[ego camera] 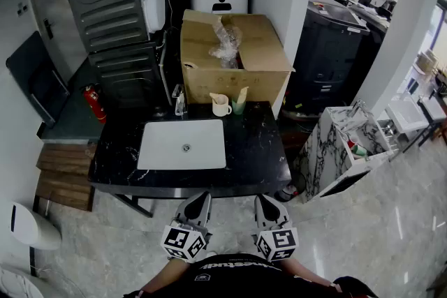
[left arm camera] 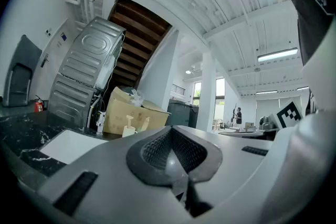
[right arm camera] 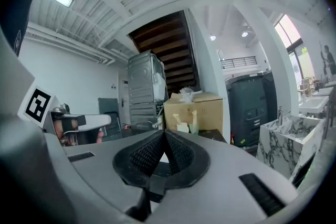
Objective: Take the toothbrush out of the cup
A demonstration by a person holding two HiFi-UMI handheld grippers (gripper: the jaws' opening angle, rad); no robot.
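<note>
Two shut, empty grippers: you are holding left gripper (ego camera: 202, 196) and right gripper (ego camera: 262, 198) off the counter's (ego camera: 258, 143) near edge; white cup (ego camera: 221, 108) and green cup (ego camera: 239, 107) are standing far, beyond the sink (ego camera: 160, 150).

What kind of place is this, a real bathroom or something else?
Likely a mock washroom in a large workshop or showroom, not a home. A black marble counter with a white sink stands free on the floor, a cardboard box sits at its back, and another marble unit stands nearby.
</note>
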